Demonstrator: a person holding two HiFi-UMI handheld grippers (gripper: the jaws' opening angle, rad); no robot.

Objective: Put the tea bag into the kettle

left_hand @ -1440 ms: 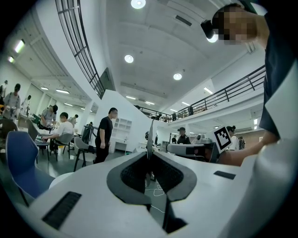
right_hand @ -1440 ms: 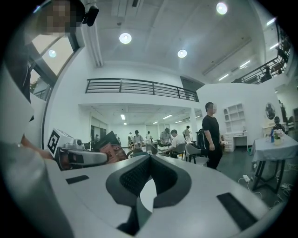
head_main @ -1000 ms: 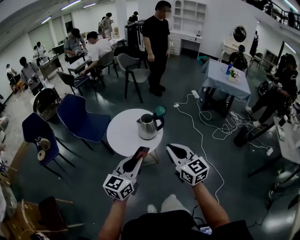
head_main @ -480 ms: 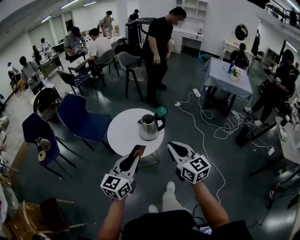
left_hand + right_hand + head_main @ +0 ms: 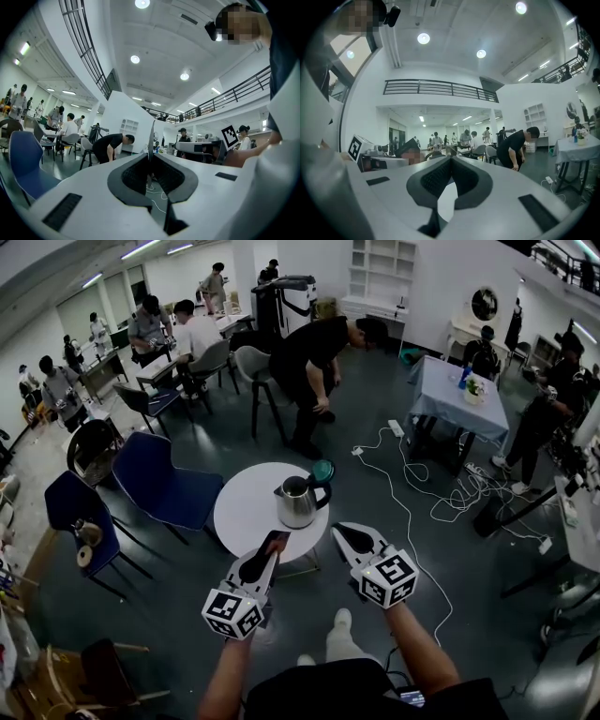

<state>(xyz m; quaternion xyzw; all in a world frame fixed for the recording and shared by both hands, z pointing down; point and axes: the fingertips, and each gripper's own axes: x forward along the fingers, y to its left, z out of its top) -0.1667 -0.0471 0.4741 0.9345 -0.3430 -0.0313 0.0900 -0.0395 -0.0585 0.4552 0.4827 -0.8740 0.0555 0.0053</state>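
Tea bag (image 5: 278, 538) juts lengthwise from left gripper (image 5: 272, 549) toward kettle (image 5: 298, 501).

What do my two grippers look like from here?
The left gripper and right gripper match: white tapered shells, black ribbed pads lining the tongs, and a white cube with black square markers at the rear. No cables show. Forearms bare, dark top.
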